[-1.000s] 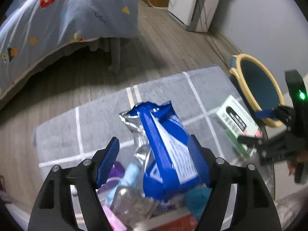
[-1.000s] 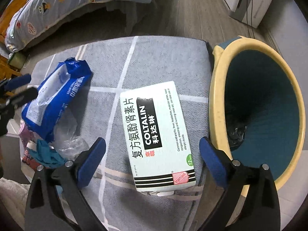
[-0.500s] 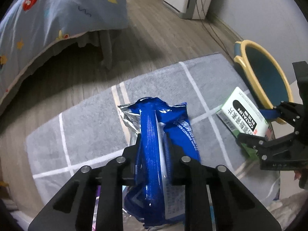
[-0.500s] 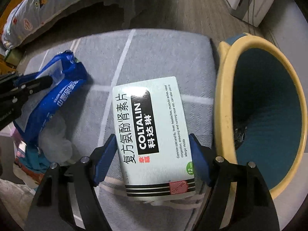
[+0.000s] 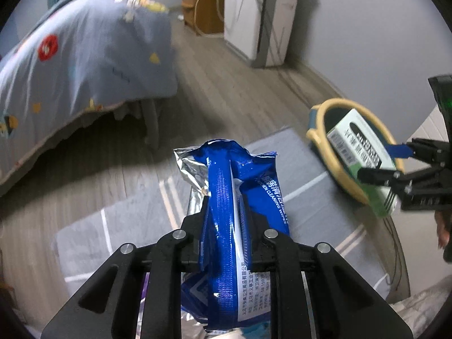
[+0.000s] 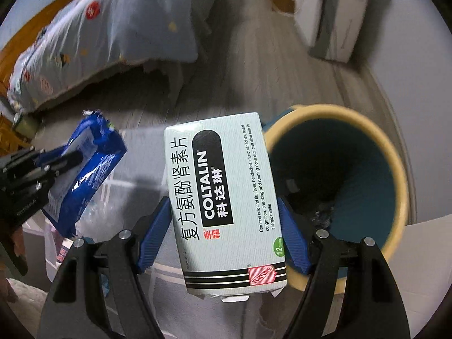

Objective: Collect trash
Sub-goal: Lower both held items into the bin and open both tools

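blue wipes pack (image 5: 226, 220) and coltalin box (image 6: 223, 206), both lifted.

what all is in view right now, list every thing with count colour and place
wipes packet: 1, blue with silver lining, clamped in the left gripper, lifted over the rug
medicine box: 1, pale green-white with a black label, clamped in the right gripper, beside the bin's mouth
trash bin: 1, yellow rim, teal inside, at the rug's edge
rug: 1, grey with white lines, on the wood floor
bed cover: 1, light blue with small prints, hanging off the bed at left
white appliance: 1, by the far wall
wooden cabinet: 1, brown, beside the appliance
left gripper: 1, black, shut on the packet
right gripper: 1, black with blue pads, shut on the box
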Action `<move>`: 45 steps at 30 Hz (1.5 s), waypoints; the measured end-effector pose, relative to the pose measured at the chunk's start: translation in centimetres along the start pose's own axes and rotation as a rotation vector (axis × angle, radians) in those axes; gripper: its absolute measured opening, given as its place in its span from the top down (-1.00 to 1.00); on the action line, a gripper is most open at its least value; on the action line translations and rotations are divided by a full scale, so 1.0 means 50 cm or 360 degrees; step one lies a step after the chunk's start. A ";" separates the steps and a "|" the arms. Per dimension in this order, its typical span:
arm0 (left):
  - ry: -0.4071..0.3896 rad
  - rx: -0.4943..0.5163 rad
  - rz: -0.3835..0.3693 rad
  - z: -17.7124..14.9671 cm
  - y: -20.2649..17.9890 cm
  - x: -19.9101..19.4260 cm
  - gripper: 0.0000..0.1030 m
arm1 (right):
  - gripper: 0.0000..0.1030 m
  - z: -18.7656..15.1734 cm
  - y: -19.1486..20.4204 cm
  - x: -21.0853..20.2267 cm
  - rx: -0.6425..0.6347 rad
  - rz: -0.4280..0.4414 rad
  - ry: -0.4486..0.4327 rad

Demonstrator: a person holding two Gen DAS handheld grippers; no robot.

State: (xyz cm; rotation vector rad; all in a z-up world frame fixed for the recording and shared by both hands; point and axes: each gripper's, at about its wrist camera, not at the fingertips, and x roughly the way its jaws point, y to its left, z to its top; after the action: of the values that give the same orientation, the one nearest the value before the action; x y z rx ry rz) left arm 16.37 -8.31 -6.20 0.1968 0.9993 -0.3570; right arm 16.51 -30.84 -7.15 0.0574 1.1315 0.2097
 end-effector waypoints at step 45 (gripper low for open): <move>-0.0011 0.0173 -0.0212 0.159 -0.373 0.171 0.17 | -0.66 -0.077 -0.424 -0.006 0.1069 0.0079 -0.0164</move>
State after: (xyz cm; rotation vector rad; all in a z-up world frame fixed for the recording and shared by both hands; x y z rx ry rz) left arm 19.71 -29.86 -9.22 0.2274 0.9896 -0.5340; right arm 15.84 -51.90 -11.73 0.6841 1.0570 -0.1364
